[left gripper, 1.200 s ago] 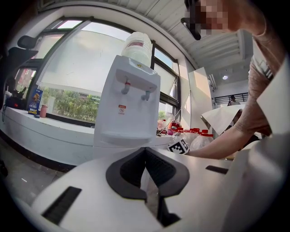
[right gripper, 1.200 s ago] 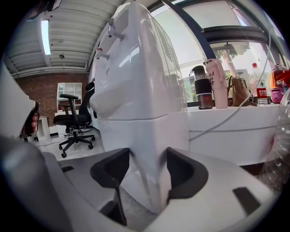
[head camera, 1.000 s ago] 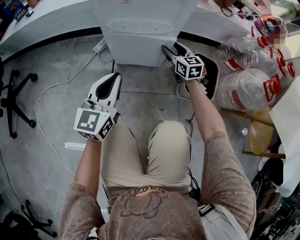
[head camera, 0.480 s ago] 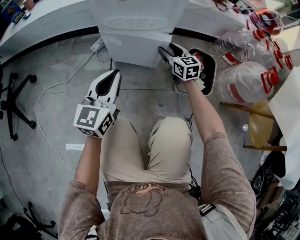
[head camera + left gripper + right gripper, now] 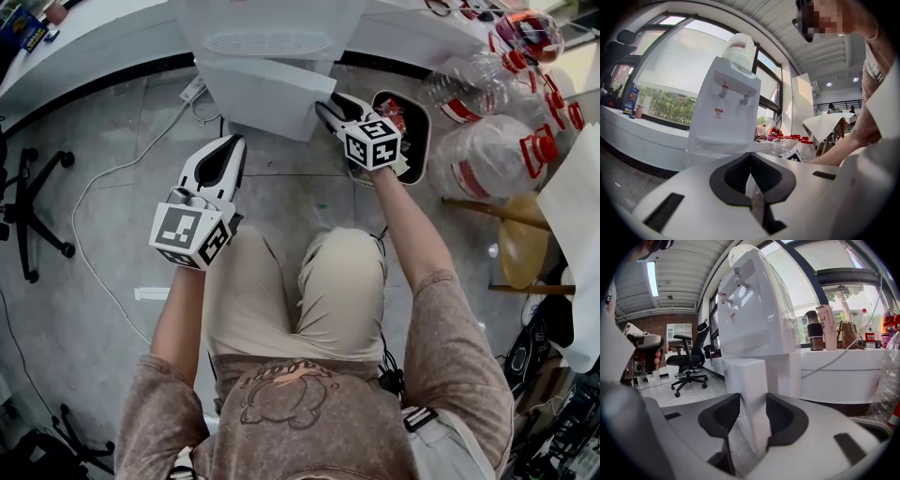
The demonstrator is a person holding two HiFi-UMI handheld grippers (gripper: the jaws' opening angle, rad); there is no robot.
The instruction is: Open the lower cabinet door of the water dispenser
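The white water dispenser [image 5: 272,28] stands against the far counter. Its lower cabinet door [image 5: 267,94] hangs swung out from the body. My right gripper [image 5: 328,105] is at the door's free edge. In the right gripper view the door's edge [image 5: 747,376] stands upright between the two dark pads, both touching it, and the jaws are closing on it [image 5: 752,399]. My left gripper [image 5: 228,142] hovers over the floor to the left, short of the dispenser, jaws shut on nothing [image 5: 750,157]. The dispenser's taps and drip shelf [image 5: 726,108] show ahead of it.
Large clear water bottles [image 5: 487,159] with red caps lie at the right, beside a black bin [image 5: 412,141] and a wooden stool [image 5: 520,262]. A white cable [image 5: 103,178] and power strip [image 5: 199,89] lie left of the dispenser. An office chair base [image 5: 28,202] stands at far left.
The cabinet door has swung out from the dispenser's front, with my right gripper moving along with its edge. The left gripper has stayed almost still.
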